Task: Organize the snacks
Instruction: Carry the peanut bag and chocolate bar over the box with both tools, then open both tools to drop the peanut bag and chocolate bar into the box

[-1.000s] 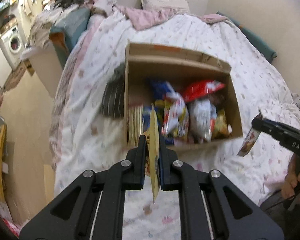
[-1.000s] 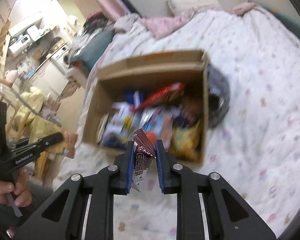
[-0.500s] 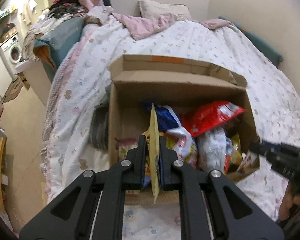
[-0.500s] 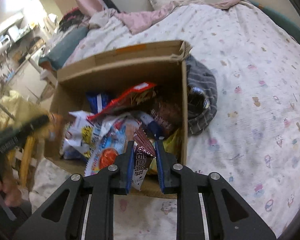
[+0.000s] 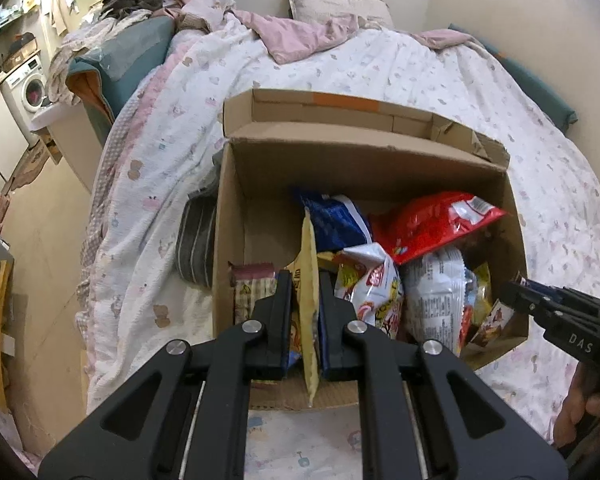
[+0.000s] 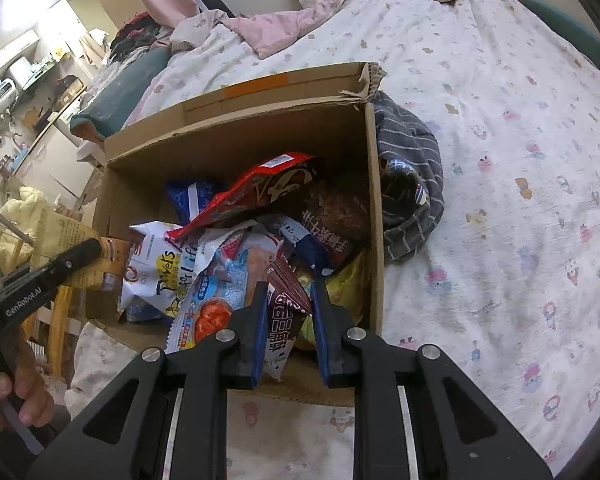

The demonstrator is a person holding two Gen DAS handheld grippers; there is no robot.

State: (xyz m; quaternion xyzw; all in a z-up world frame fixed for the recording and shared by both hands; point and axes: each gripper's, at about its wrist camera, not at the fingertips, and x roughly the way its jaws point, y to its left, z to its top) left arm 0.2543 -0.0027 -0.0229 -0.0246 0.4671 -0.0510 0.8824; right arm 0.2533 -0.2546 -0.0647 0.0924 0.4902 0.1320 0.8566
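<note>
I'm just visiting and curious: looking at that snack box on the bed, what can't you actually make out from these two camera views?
- Cardboard box floor: both views, buried under packets.
- Yellow packet front: left view, seen edge-on in the left gripper.
- Brown packet lower end: right view, hidden by the right gripper.
- Striped cloth: partly behind the box wall.
- Person: only hands show, cut off at the edges.

Lower snack packets in the cardboard box (image 5: 236, 216) buried under upper ones, labels unreadable
</note>
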